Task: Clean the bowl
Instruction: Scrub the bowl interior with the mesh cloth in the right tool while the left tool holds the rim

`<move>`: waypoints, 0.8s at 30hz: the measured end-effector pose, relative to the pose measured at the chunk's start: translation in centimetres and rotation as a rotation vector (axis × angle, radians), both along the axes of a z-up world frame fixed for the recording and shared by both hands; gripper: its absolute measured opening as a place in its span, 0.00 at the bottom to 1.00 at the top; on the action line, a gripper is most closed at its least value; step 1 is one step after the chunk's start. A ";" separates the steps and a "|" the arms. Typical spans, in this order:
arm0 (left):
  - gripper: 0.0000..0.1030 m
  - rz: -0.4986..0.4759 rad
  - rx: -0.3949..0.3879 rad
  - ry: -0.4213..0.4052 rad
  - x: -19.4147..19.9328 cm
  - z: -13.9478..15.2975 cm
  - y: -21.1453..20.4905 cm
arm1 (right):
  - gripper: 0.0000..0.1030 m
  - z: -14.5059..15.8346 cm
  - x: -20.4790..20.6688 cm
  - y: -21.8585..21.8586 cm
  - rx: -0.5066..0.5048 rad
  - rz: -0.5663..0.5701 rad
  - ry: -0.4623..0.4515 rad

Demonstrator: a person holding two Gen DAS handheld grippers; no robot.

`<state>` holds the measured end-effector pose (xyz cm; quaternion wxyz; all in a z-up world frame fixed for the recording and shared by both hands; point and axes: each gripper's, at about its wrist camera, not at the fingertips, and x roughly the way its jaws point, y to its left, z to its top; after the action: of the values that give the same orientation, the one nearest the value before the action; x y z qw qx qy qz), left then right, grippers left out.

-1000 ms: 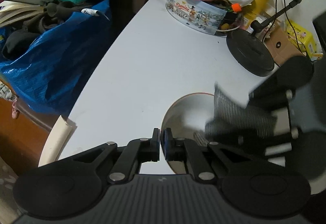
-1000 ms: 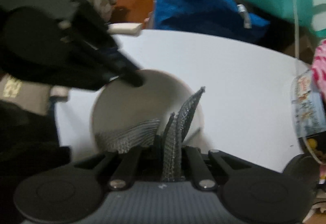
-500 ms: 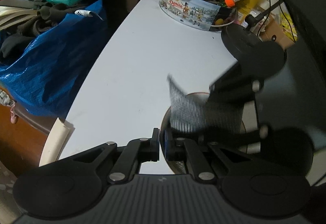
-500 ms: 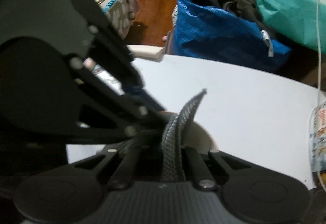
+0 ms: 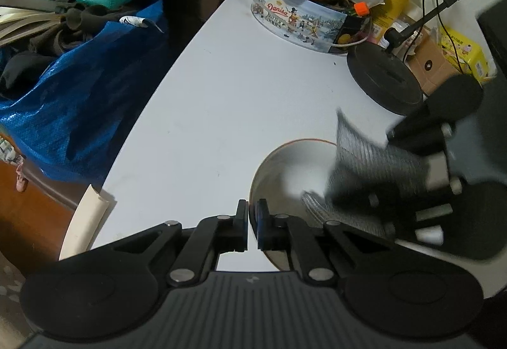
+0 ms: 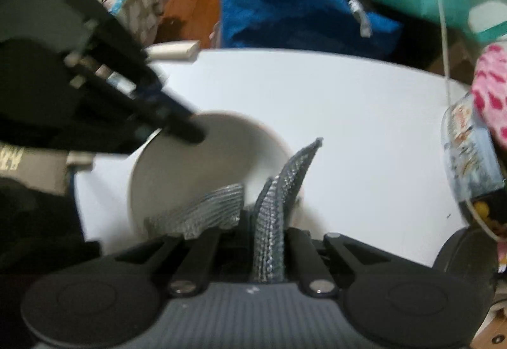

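Left claw (image 5: 252, 223) pinching bowl (image 5: 285, 165) rim, right claw (image 6: 253, 241) clamping grey cloth (image 6: 279, 190); tin (image 5: 304, 21) labelled "Danisa Butter Cookies".

right claw (image 5: 408, 165) and cloth (image 5: 364, 155) motion-blurred

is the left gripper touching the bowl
Touching. The left wrist view shows the left gripper with its fingers shut on the bowl rim.

Glossy bowl (image 5: 285, 171), coarse mesh cloth (image 6: 269, 241).
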<state>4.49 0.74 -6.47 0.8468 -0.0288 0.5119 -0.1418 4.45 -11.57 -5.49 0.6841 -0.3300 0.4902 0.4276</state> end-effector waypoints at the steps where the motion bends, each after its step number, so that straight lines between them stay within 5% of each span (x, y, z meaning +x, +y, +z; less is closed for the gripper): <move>1: 0.04 -0.003 0.003 -0.001 0.0 0.0 -0.1 | 0.04 0.0 -0.4 0.1 0.001 0.012 0.019; 9: 0.04 -0.033 0.015 0.001 -0.3 0.1 -0.2 | 0.04 -0.7 -1.8 2.2 0.088 0.070 0.060; 14: 0.03 -0.065 0.030 0.000 -0.5 0.1 -0.2 | 0.04 -0.3 -0.4 3.2 0.110 0.073 -0.046; 24: 0.05 -0.059 0.023 -0.002 -0.4 0.0 0.1 | 0.03 0.2 1.7 1.7 0.085 -0.034 -0.094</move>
<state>4.12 0.80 -6.46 0.8429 -0.0037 0.5134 -0.1609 6.15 -9.84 -5.34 0.7269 -0.3118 0.4445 0.4206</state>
